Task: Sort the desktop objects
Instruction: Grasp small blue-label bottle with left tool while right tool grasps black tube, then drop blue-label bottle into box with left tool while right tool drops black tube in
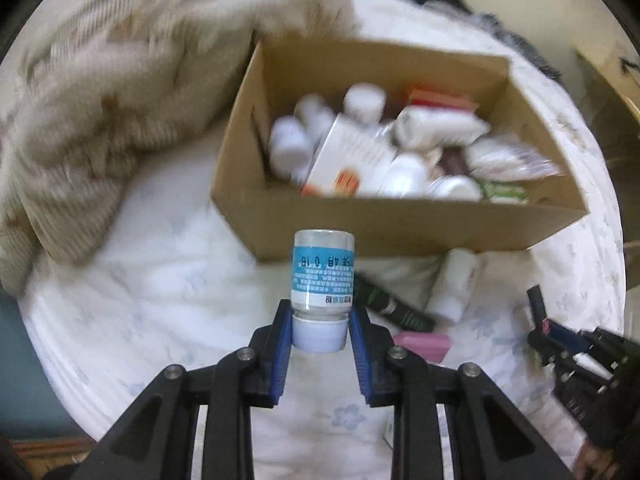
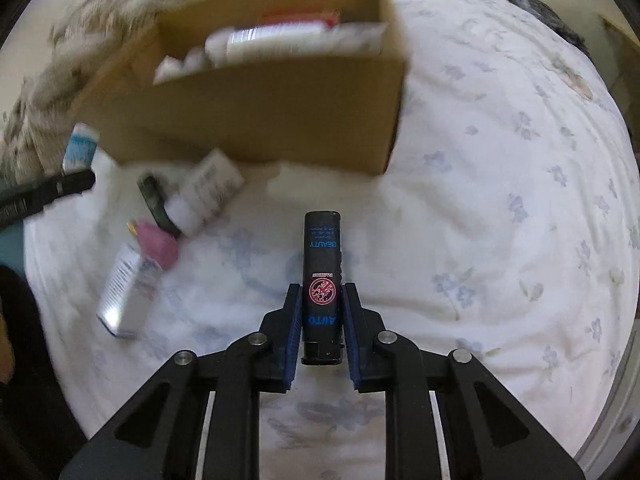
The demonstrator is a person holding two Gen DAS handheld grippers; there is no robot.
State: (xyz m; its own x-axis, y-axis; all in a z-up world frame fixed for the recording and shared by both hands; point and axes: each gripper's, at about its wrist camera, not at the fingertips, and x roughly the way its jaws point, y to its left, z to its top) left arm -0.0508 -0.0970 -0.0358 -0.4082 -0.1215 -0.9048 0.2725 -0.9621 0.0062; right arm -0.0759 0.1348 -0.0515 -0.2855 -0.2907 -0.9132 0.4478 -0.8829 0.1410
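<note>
A white sheet printed with pale blue flowers [image 2: 500, 184] covers the whole surface, rumpled, with a beige knitted blanket [image 1: 100, 92] heaped at its far left edge. On the sheet sits an open cardboard box [image 1: 400, 224], already crowded with white bottles, a white-and-orange carton and crinkled packets.

The left gripper [image 1: 320, 330] is clamped on the white cap of a small clear bottle [image 1: 323, 270] with a blue label — the bottle is held cap-down, its base pointing toward the box's near wall. The right gripper [image 2: 322, 312] is closed around a slim black tube [image 2: 322, 276] printed "BEAUTY" and "AUTO", held above the sheet just short of the box's near right corner.

Still loose on the sheet, close beside the box's near wall: a white bottle [image 2: 208, 192] lying on its side, a dark tube [image 2: 156, 206] touching it, a pink item [image 2: 156, 246], and a small white carton [image 2: 126, 296] nearer the sheet's front edge — all somewhat blurred.
</note>
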